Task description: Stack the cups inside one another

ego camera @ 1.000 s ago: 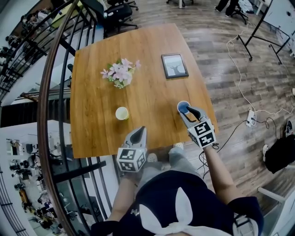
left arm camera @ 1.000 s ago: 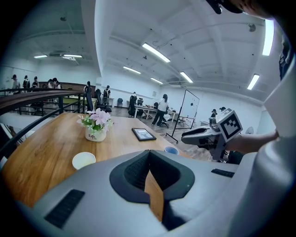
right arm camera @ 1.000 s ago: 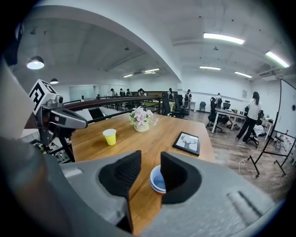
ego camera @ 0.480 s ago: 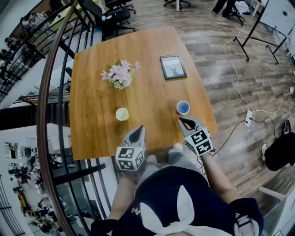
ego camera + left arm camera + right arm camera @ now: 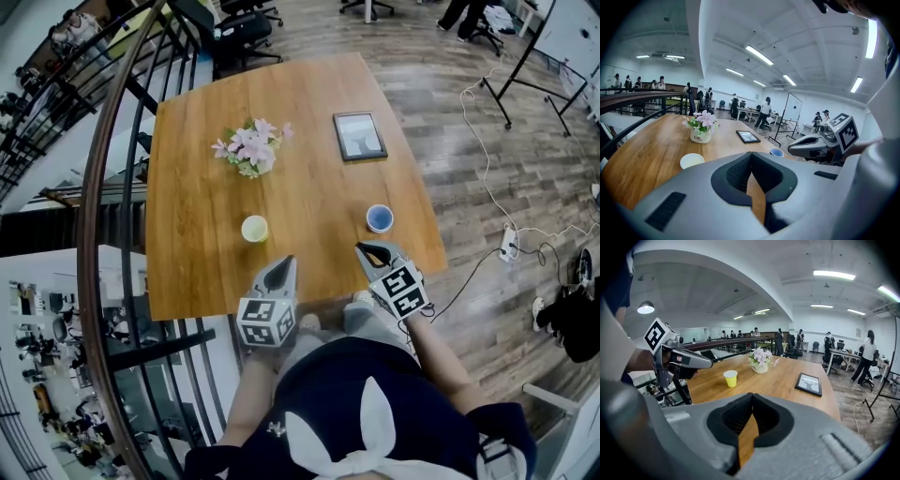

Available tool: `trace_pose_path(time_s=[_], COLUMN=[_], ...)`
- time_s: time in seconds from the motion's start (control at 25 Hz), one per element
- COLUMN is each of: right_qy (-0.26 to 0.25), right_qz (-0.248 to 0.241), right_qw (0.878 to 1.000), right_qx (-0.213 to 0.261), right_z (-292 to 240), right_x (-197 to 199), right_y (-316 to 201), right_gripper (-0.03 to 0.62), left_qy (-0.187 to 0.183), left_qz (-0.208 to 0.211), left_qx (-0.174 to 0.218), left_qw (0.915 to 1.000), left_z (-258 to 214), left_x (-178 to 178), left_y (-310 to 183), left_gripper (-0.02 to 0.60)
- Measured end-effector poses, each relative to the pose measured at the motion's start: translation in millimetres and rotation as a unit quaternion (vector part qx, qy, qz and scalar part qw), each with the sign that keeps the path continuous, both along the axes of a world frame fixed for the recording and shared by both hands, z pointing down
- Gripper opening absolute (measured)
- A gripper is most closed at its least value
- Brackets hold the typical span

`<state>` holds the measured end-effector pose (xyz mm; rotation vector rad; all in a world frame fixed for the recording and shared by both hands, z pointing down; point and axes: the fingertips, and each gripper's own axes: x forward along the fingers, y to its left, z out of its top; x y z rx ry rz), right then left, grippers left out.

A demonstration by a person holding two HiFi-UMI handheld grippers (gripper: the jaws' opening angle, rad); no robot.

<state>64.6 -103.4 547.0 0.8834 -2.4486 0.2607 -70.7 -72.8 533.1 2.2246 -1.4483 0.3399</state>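
Observation:
A yellow paper cup [image 5: 254, 228] stands upright on the wooden table [image 5: 206, 169], left of centre; it also shows as the pale cup [image 5: 692, 160] and yellow cup [image 5: 731, 378]. A blue cup [image 5: 380, 217] stands upright near the table's right edge, seen too as the blue cup [image 5: 776, 152]. My left gripper [image 5: 283, 265] is shut and empty over the near edge, short of the yellow cup. My right gripper [image 5: 362, 249] is shut and empty just in front of the blue cup, not touching it. In its own view the blue cup is hidden.
A vase of pink flowers [image 5: 250, 150] and a framed picture [image 5: 359, 136] sit further back on the table. A black railing [image 5: 103, 169] runs along the left. Cables [image 5: 487, 169] lie on the floor to the right. People and office chairs are far off.
My right gripper, open around the blue cup a second ago, has let go, shut, and drawn back towards the near edge. The blue cup stays standing. The left gripper has not moved.

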Motion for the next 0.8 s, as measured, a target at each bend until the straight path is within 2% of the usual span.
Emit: trace_pose_path(time_s=[0.2,0.36,0.52,0.8], right_qy=[-0.008,-0.011,-0.007,-0.012], right_qz=[-0.038,-0.069,-0.101,-0.151], right_qw=[0.999,0.998,0.995,0.988], right_qx=[0.004,0.009,0.013,0.018], right_z=[-8.2,-13.9,-16.8,-19.8], right_x=[-33.0,-61.0,-86.7,-124.2], right_y=[0.3,-0.3,0.6,6.6], right_gripper=[0.006,0.089,0.217,0.249], left_qy=[-0.002,-0.005,-0.006,-0.014], left_qz=[-0.028,-0.056,-0.082,-0.128], left_qx=[-0.002,-0.003,-0.002,-0.003], left_qw=[0.9996,0.9984,0.9966,0.9916], left_z=[-1.8,-2.1,-3.9,-7.8], left_x=[-23.4,-45.0,-61.6,-87.8], left_y=[9.8,17.7,27.6,47.4], left_gripper=[0.017,0.017,0.017,0.017])
